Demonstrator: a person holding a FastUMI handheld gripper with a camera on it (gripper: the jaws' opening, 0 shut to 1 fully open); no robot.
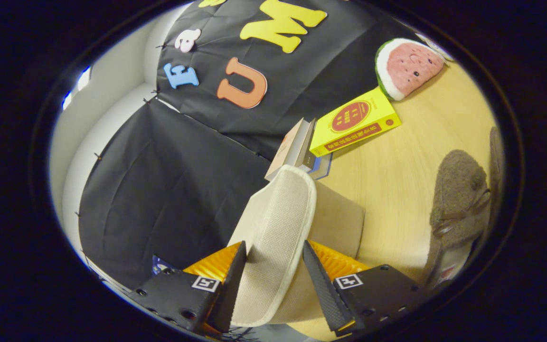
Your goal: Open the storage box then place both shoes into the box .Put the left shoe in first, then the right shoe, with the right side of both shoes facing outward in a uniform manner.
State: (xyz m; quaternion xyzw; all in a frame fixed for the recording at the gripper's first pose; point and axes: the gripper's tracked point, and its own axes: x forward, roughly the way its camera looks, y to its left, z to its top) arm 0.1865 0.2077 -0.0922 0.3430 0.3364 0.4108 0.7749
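- The worktop (397, 166), pale wood, carries everything; the view is rolled, so it runs tilted beyond the claw.
- A beige box-like slab (340, 218) lies behind the held slipper; I cannot tell whether it is the storage box or whether it is open.
- The beige slipper (278, 228) stands up between the fingers, sole edge outward, toe pointing away from the claw.
- The brown fuzzy shoe (458, 199) lies on the worktop well apart from the claw, beside the beige slab.
- A yellow book (354, 121) leans against other books (295, 147), with a watermelon toy (409, 66) just beyond.
- The claw (273, 266) is partly closed, both fingers pressing the slipper's sides near the heel.
- Risk, as I judge it: the grip sits low on soft fabric, so the slipper could pivot or slip out in a turn, and then land with the wrong side facing outward.
- Which foot this slipper fits cannot be read, so the order could go wrong.
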